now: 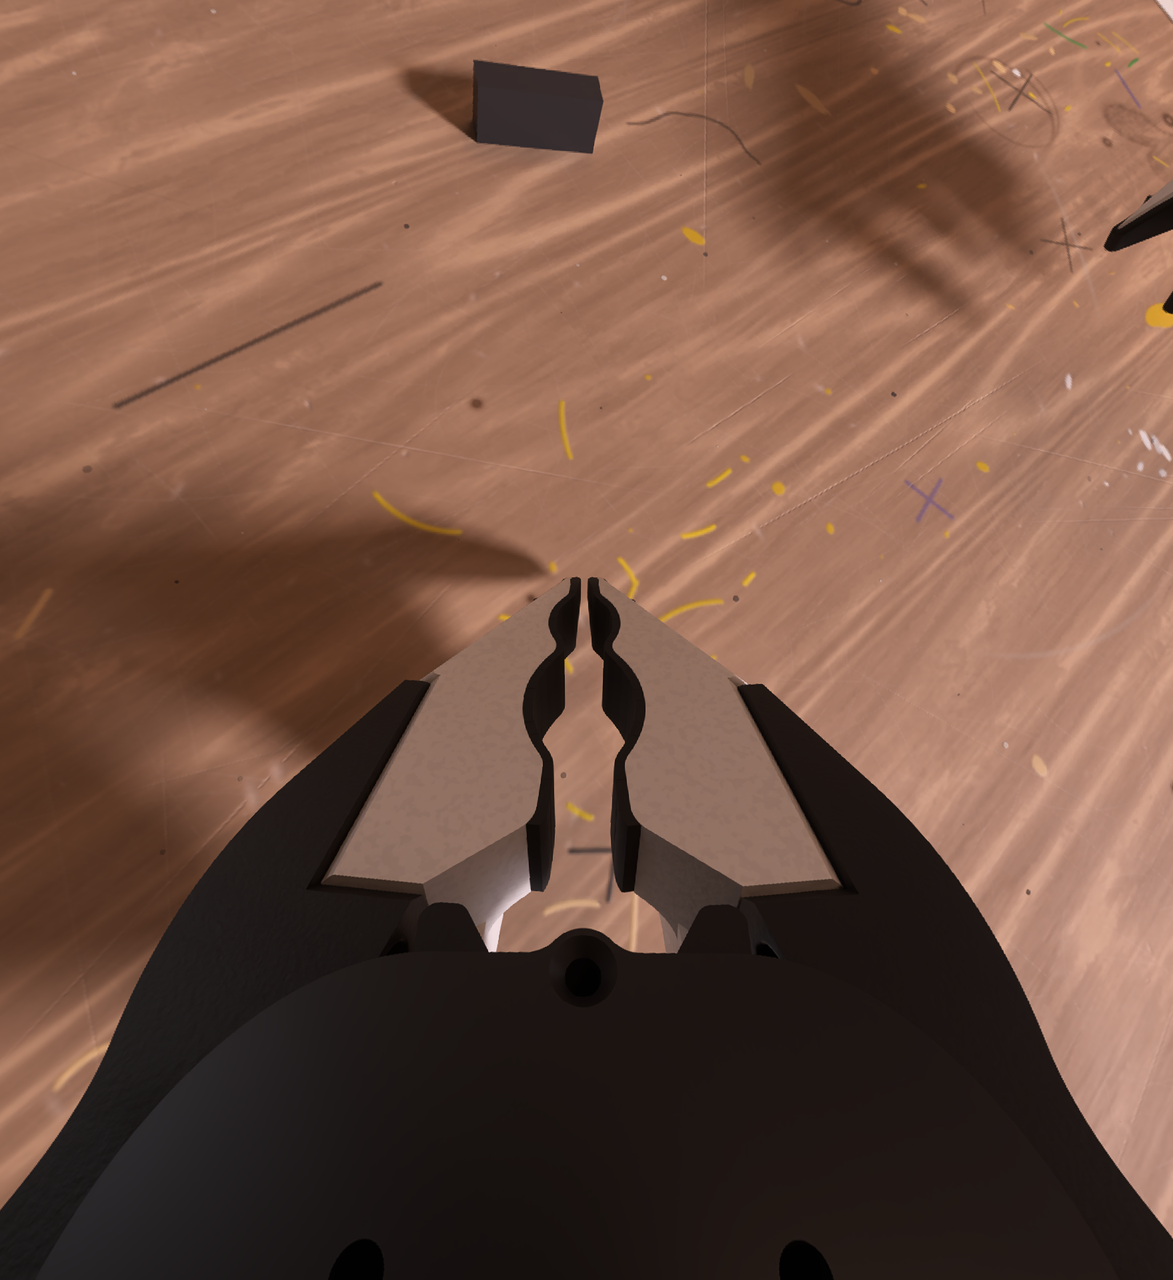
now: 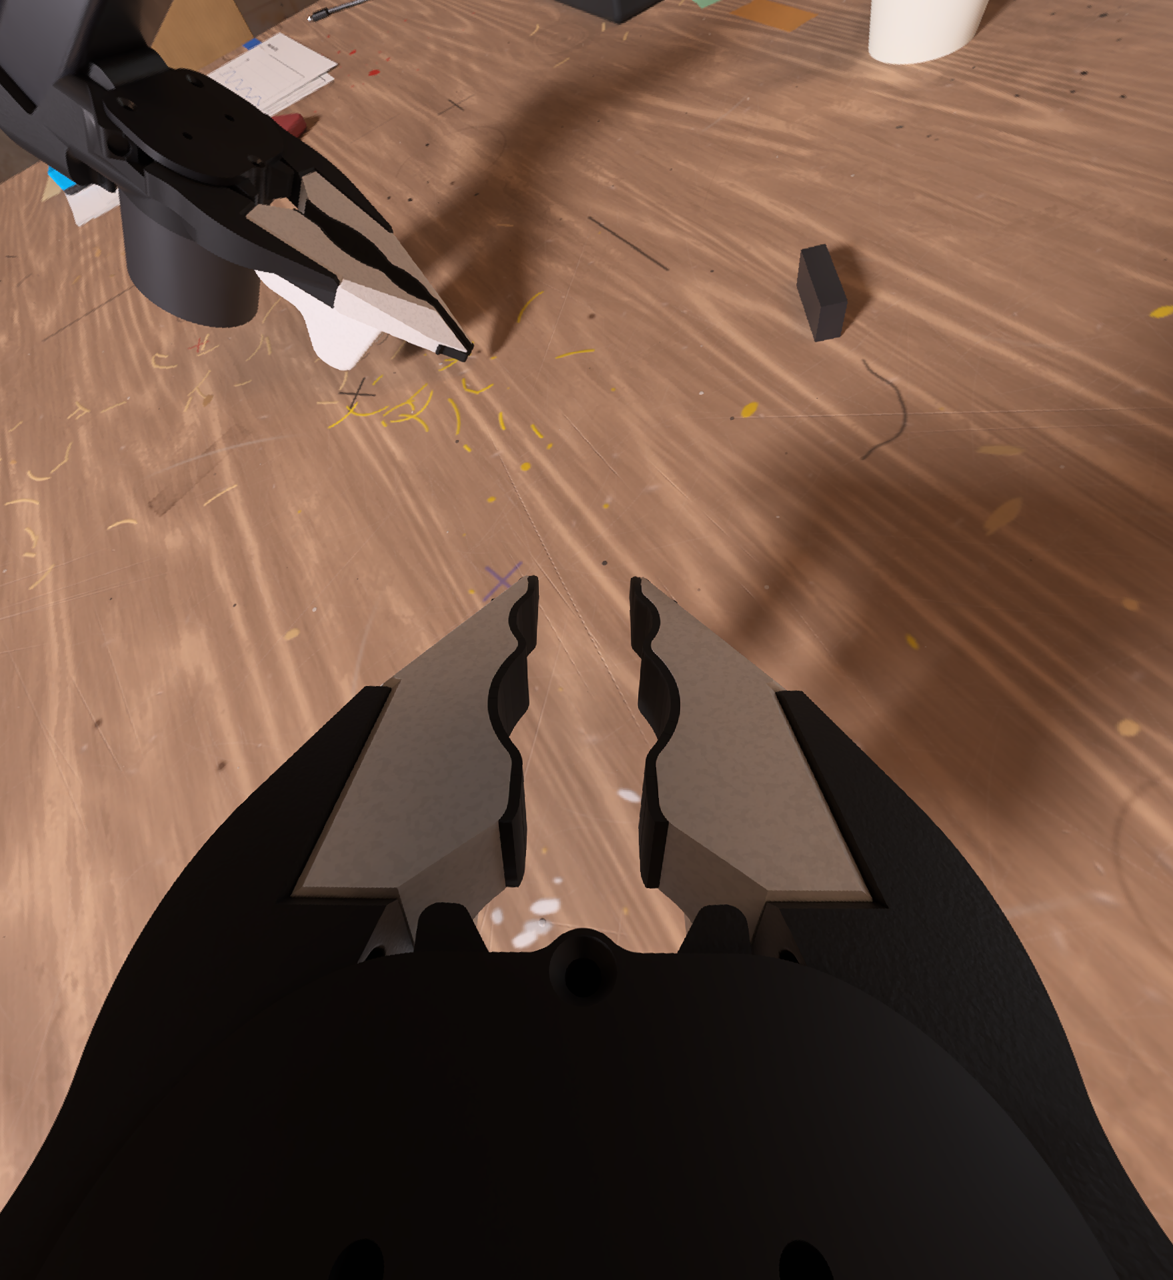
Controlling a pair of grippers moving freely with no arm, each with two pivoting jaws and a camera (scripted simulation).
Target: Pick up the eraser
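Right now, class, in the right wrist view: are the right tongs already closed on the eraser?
No: the right tongs stand open and empty, while the dark eraser lies apart on the wooden table.

- A workshop or craft bench — the scuffed wooden tabletop [image 2: 847, 173] is flecked with paint and pencil marks.
- Loose papers [image 2: 278, 69] lie at its far edge.

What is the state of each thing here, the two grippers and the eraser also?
left gripper: shut, empty, above the table.
right gripper: open, empty, away from the eraser.
eraser: dark block, lying free on the wooden table, untouched.
white cylinder: stands upright at the far edge.
papers: lie flat.
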